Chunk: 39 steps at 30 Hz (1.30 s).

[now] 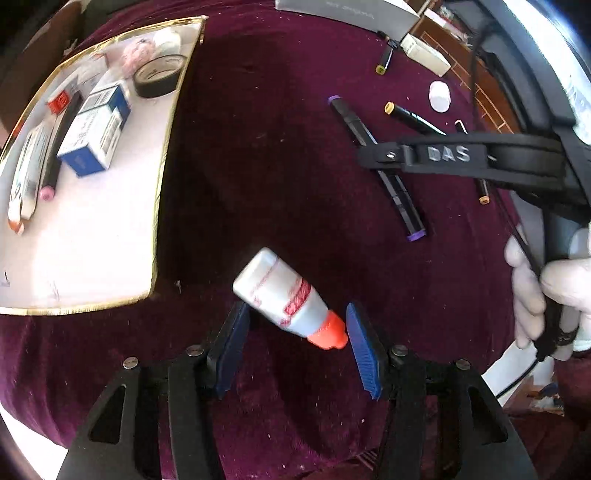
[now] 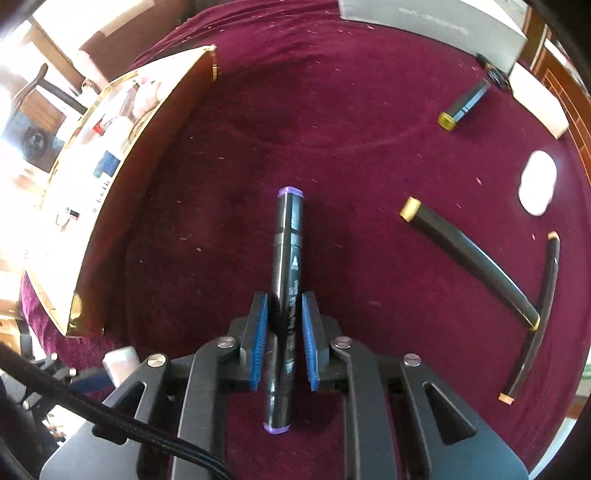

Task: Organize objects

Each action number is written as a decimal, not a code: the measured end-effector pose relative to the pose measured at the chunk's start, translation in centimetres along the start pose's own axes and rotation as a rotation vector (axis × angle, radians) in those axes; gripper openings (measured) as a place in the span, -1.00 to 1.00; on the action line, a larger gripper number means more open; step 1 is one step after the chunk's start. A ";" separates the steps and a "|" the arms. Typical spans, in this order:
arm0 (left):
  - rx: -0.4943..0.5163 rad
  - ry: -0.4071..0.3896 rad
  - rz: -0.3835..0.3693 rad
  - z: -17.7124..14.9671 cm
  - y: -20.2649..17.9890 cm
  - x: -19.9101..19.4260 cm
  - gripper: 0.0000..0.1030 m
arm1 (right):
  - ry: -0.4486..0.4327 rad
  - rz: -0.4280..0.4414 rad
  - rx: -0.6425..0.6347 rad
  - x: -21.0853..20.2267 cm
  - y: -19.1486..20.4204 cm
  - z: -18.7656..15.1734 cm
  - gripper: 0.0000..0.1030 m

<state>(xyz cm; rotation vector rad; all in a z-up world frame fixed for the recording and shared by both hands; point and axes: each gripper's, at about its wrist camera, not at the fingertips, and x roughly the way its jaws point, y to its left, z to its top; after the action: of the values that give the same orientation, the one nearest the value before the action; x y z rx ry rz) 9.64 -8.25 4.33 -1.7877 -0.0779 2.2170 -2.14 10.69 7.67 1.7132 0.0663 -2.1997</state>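
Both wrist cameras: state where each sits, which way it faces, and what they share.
Left wrist: on the left gripper, facing forward and down at the white bottle; the gloved right hand shows.
Right wrist: on the right gripper, looking along the purple-capped marker.
Shared: that marker, the gold-rimmed tray, the maroon cloth.

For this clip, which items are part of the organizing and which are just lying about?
In the job:
left tool, open around the white bottle
right tool, shut on the purple-capped marker
gold-rimmed tray
yellow-capped markers

Just lying about:
grey box
maroon cloth
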 end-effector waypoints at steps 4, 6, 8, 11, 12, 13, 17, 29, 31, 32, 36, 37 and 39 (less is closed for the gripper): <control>0.021 0.068 -0.043 2.1 -0.5 0.8 0.17 | 0.010 0.056 0.050 -0.3 -1.4 -0.4 -0.73; 0.011 0.070 -0.029 2.9 -0.6 1.0 0.17 | 0.015 0.075 0.068 -0.3 -1.9 -0.3 -0.73; 0.026 0.061 0.025 3.0 -1.5 1.3 0.17 | 0.015 0.071 0.065 -0.3 -2.0 -0.3 -0.73; 0.104 0.005 0.169 2.7 -3.4 2.0 0.00 | 0.009 0.045 0.050 -0.5 -1.5 -0.6 -0.72; 0.127 -0.015 0.219 2.5 -4.0 2.1 -0.10 | 0.007 0.030 0.042 -0.5 -1.2 -0.6 -0.73; 0.147 -0.041 0.226 2.2 -4.5 2.1 -0.32 | 0.005 0.020 0.036 -0.8 -1.1 -0.8 -0.72; 0.115 -0.066 0.189 2.1 -4.5 1.8 -0.56 | -0.004 -0.029 0.011 -0.6 -0.3 -0.6 -0.72; -0.036 -0.194 0.080 2.8 1.2 -5.4 -0.56 | -0.009 0.266 0.168 -2.7 -4.0 -1.0 -0.75; -0.071 -0.212 0.063 3.7 1.6 -5.9 -0.56 | -0.012 0.311 0.201 -3.3 -4.5 -1.0 -0.75; -0.079 -0.219 0.069 3.8 2.1 -6.0 -0.56 | -0.016 0.339 0.217 -3.6 -4.7 -1.0 -0.75; -0.125 -0.251 0.077 3.4 5.2 -7.5 -0.56 | -0.028 0.396 0.237 -3.8 -3.4 0.4 -0.75; -0.132 -0.256 0.071 3.6 5.4 -7.6 -0.56 | -0.030 0.408 0.237 -3.9 -3.1 0.5 -0.75; -0.143 -0.270 0.078 3.1 6.5 -8.6 -0.56 | -0.030 0.433 0.233 -3.8 -2.0 1.4 -0.75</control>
<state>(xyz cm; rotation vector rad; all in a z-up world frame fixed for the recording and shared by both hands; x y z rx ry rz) 7.02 -16.21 11.71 -1.5710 -0.2315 2.5558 -3.24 13.19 11.33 1.6200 -0.5370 -1.9625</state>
